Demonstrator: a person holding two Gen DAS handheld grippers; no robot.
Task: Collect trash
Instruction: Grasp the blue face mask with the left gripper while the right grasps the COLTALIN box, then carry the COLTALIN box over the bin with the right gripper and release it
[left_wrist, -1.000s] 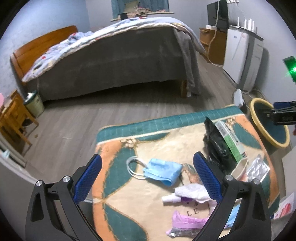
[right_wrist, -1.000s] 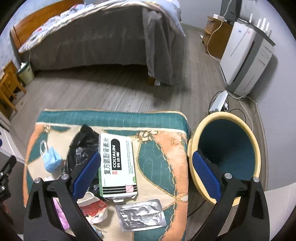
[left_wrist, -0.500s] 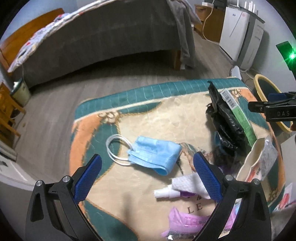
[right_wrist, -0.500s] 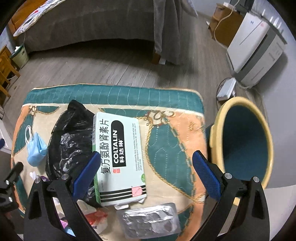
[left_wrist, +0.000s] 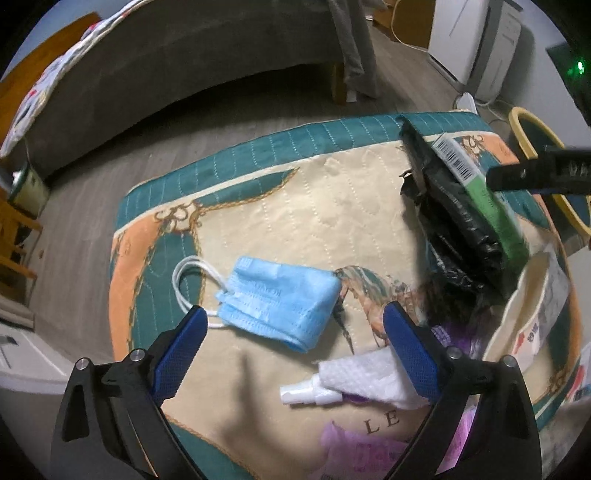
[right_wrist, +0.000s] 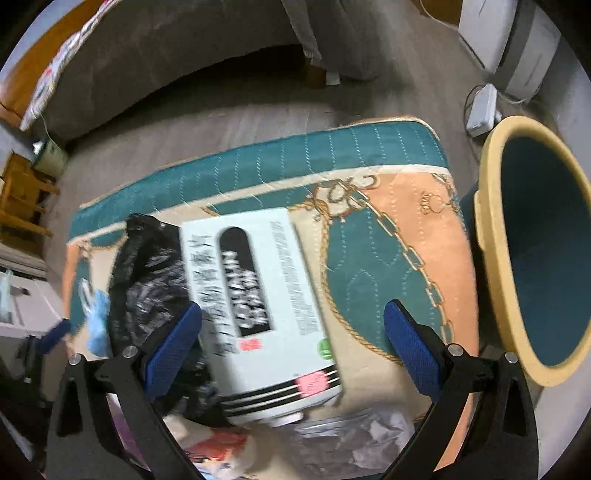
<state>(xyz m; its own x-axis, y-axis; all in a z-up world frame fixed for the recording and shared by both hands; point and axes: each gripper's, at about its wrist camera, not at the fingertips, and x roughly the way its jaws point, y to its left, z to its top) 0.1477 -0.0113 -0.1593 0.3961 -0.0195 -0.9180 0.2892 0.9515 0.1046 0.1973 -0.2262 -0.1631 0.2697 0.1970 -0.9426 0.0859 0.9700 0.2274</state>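
A blue face mask (left_wrist: 277, 301) lies on the patterned mat (left_wrist: 280, 206), just ahead of my open left gripper (left_wrist: 291, 350); it also shows small in the right wrist view (right_wrist: 98, 325). A white tissue (left_wrist: 369, 380) and a small white spray bottle (left_wrist: 310, 393) lie by the right finger. A white medicine box (right_wrist: 258, 314) rests on a black plastic bag (right_wrist: 147, 280) between the fingers of my open right gripper (right_wrist: 291, 350). A foil blister pack (right_wrist: 351, 443) lies below it. The yellow-rimmed bin (right_wrist: 546, 251) stands at the mat's right.
A paper cup (left_wrist: 524, 314) and pink-purple wrappers (left_wrist: 369, 450) lie at the mat's near right. A bed (left_wrist: 166, 62) stands behind across wooden floor. A white appliance (left_wrist: 480, 48) and a power strip (right_wrist: 482, 110) are at the back right. A wooden stool (left_wrist: 14, 236) is left.
Both grippers have moved down and closer to the mat. The mask now sits nearer the left fingers, and the medicine box looms larger between the right fingers.
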